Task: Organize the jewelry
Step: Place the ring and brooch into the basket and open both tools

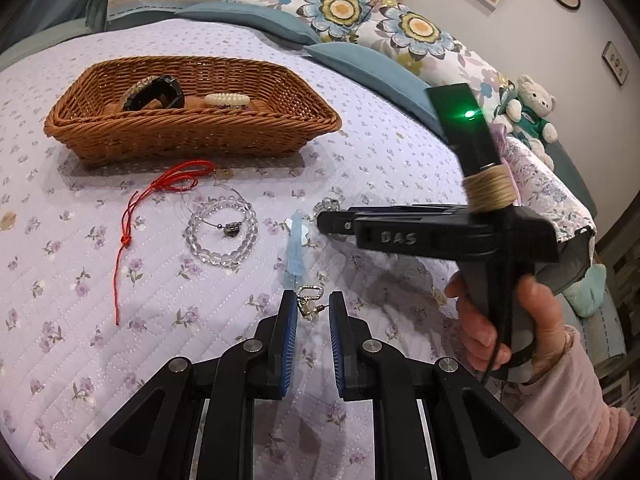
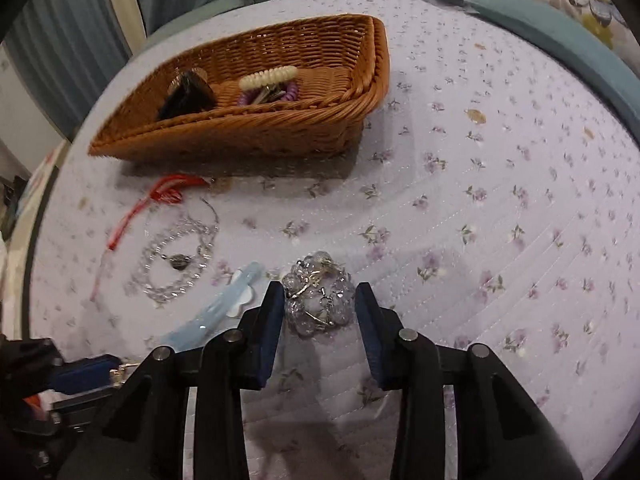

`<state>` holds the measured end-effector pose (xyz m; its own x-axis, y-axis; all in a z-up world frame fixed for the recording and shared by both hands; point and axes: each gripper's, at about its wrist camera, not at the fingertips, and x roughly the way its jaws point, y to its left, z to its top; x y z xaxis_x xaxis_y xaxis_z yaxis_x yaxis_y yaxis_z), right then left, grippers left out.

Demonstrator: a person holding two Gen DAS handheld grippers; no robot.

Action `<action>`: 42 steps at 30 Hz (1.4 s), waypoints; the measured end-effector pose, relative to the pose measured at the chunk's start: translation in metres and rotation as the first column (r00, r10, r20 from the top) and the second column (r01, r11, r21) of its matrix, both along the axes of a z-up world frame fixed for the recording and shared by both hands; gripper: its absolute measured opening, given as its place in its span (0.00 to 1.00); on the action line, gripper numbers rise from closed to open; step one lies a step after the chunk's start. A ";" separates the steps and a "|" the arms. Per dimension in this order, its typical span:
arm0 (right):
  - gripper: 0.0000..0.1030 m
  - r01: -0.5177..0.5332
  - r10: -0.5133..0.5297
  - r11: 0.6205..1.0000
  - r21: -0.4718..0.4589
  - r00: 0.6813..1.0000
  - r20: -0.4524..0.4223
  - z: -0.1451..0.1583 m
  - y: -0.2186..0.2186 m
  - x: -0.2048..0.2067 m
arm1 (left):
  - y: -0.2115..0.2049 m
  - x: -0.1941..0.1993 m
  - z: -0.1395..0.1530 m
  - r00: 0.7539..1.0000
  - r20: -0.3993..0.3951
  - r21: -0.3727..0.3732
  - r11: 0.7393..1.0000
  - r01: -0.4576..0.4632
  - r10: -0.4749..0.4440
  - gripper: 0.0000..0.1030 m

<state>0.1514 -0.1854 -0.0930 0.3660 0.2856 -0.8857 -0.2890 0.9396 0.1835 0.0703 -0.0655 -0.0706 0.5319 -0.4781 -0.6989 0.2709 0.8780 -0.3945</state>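
A wicker basket [image 1: 192,136] on the lilac quilt holds a black bangle [image 1: 156,92], a cream hair tie [image 1: 227,99] and a purple hair tie [image 2: 276,96]. On the quilt lie a red cord [image 1: 132,216], a clear bead bracelet [image 1: 221,236] with a thin necklace and a light blue hair clip [image 1: 295,248]. My left gripper [image 1: 313,308] is open around a small gold earring [image 1: 308,304]. My right gripper [image 2: 320,304] is open around a clear crystal bead bracelet [image 2: 318,300] on the quilt. The right gripper also shows in the left wrist view [image 1: 322,220].
Blue and floral pillows [image 1: 360,20] and a teddy bear [image 1: 532,108] line the far side of the bed. The quilt's edge drops off at the right [image 1: 576,232]. The basket also shows in the right wrist view [image 2: 256,136].
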 end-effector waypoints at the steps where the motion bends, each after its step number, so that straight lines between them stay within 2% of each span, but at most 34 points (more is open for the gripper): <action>1: 0.40 -0.011 0.011 1.000 -0.009 1.000 0.007 0.000 0.004 0.000 | 0.000 0.000 0.000 1.000 0.000 0.000 1.000 0.000 0.000 0.16; 3: 0.39 -0.023 0.025 0.998 -0.054 0.999 0.021 -0.003 0.013 -0.001 | 0.000 0.000 0.000 1.000 -0.003 -0.001 1.000 0.000 0.000 0.16; 5: 0.24 -0.048 0.052 0.995 -0.088 0.998 0.044 -0.002 0.021 -0.004 | 0.000 0.000 0.000 1.000 -0.001 0.000 1.000 -0.001 0.001 0.16; 8: 0.11 -0.054 0.058 0.996 -0.066 0.997 0.050 0.005 0.018 -0.008 | 0.001 -0.001 0.002 1.000 0.006 -0.002 1.000 -0.009 0.009 0.16; 10: 0.11 -0.052 0.056 0.997 -0.052 0.996 0.067 0.016 0.012 -0.014 | 0.006 -0.001 0.006 1.000 0.012 -0.012 1.000 -0.022 0.022 0.16; 12: 0.11 -0.060 0.059 0.998 0.005 0.993 0.100 0.035 0.004 -0.021 | 0.013 0.000 0.013 0.999 0.026 -0.027 0.999 -0.043 0.044 0.16; 16: 0.11 -0.057 0.042 0.994 0.092 0.987 0.157 0.071 -0.008 -0.023 | 0.031 0.009 0.046 0.994 0.082 -0.068 0.995 -0.072 0.077 0.16; 19: 0.11 -0.074 0.044 0.983 0.166 0.983 0.180 0.094 -0.006 -0.011 | 0.042 0.022 0.070 0.989 0.121 -0.079 0.994 -0.077 0.086 0.16; 22: 0.11 -0.085 0.050 0.981 0.174 0.979 0.197 0.109 0.004 0.010 | 0.054 0.047 0.087 0.984 0.151 -0.074 0.993 -0.087 0.097 0.16; 25: 0.11 -0.098 0.058 0.979 0.180 0.975 0.216 0.119 0.017 0.036 | 0.065 0.079 0.091 0.985 0.144 -0.097 0.992 -0.082 0.095 0.16; 31: 0.11 -0.080 0.041 0.978 0.193 0.980 0.197 0.105 0.040 0.087 | 0.067 0.146 0.070 0.991 0.086 -0.055 0.993 -0.100 0.104 0.16; 35: 0.11 -0.055 0.026 0.984 0.169 0.986 0.165 0.082 0.050 0.111 | 0.066 0.176 0.051 0.994 0.045 -0.063 0.994 -0.094 0.097 0.16; 42: 0.11 -0.016 -0.001 0.989 0.149 0.993 0.116 0.049 0.046 0.126 | 0.058 0.196 0.022 0.997 -0.003 -0.038 0.996 -0.077 0.077 0.16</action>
